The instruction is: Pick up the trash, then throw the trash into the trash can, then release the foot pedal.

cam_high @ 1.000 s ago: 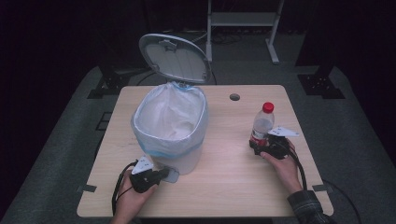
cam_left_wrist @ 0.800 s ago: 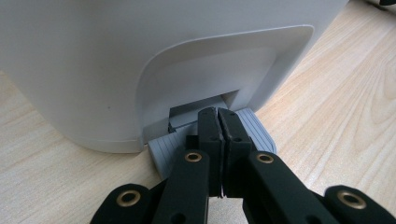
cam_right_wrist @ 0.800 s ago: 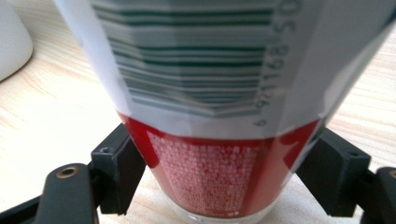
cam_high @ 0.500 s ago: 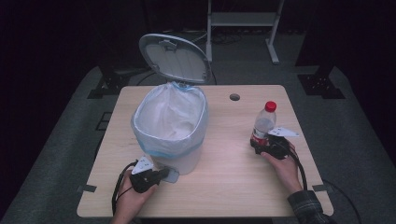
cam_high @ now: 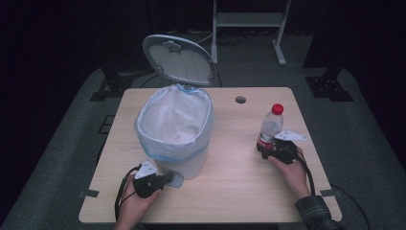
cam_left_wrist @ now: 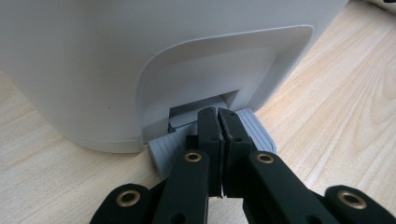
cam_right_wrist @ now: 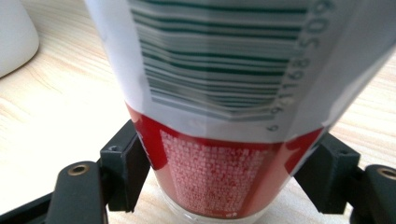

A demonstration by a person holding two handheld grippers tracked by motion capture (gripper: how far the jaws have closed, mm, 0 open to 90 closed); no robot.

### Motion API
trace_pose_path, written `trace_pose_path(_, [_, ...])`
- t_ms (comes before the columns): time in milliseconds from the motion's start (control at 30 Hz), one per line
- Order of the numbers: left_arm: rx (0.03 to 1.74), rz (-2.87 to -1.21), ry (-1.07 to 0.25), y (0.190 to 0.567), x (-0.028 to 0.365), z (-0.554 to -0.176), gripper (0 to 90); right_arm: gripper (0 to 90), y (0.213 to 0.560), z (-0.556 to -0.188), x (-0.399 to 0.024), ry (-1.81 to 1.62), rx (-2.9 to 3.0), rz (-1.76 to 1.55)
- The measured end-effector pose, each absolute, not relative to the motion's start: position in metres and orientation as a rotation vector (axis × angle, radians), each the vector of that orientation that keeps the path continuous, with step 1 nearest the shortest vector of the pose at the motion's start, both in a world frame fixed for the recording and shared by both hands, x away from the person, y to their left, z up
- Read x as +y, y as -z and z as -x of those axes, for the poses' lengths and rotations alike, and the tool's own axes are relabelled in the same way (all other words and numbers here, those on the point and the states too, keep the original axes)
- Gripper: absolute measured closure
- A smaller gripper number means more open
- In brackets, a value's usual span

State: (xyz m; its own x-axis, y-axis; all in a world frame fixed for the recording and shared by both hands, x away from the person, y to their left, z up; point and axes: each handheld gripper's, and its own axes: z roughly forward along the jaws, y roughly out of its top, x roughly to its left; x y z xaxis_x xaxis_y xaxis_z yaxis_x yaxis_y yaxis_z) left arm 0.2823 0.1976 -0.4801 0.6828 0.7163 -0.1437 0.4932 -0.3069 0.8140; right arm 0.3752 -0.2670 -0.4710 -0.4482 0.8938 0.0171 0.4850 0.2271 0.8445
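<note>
A white pedal bin [cam_high: 174,129] lined with a pale bag stands at the table's left middle, its lid [cam_high: 178,60] up. My left gripper [cam_high: 162,180] is at the bin's foot, shut, with its tips resting on the grey ribbed pedal [cam_left_wrist: 254,128]. In the left gripper view the left gripper [cam_left_wrist: 218,116] has its jaws pressed together, just before the bin's base [cam_left_wrist: 140,56]. On the right a clear bottle [cam_high: 271,125] with a red cap and red label stands upright. My right gripper [cam_high: 268,149] is shut on its lower part. In the right gripper view the jaws clamp both sides of the bottle [cam_right_wrist: 219,93].
The wooden table [cam_high: 239,191] has a round cable hole [cam_high: 240,99] at the back. Bare wood lies between the bin and the bottle and along the front edge. A metal stand [cam_high: 249,21] is on the dark floor behind the table.
The bottle and the right gripper have shifted very slightly to the right. The left gripper, the pedal and the raised lid have kept their places.
</note>
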Motion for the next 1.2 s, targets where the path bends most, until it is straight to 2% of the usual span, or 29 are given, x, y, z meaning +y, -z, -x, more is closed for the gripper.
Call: trace_pose_path(1200, [0.937, -1.970, -0.294, 0.480, 0.198, -0.284, 88.9, 26.2, 0.435, -0.359, -0.267, -1.194, 2.089, -1.222])
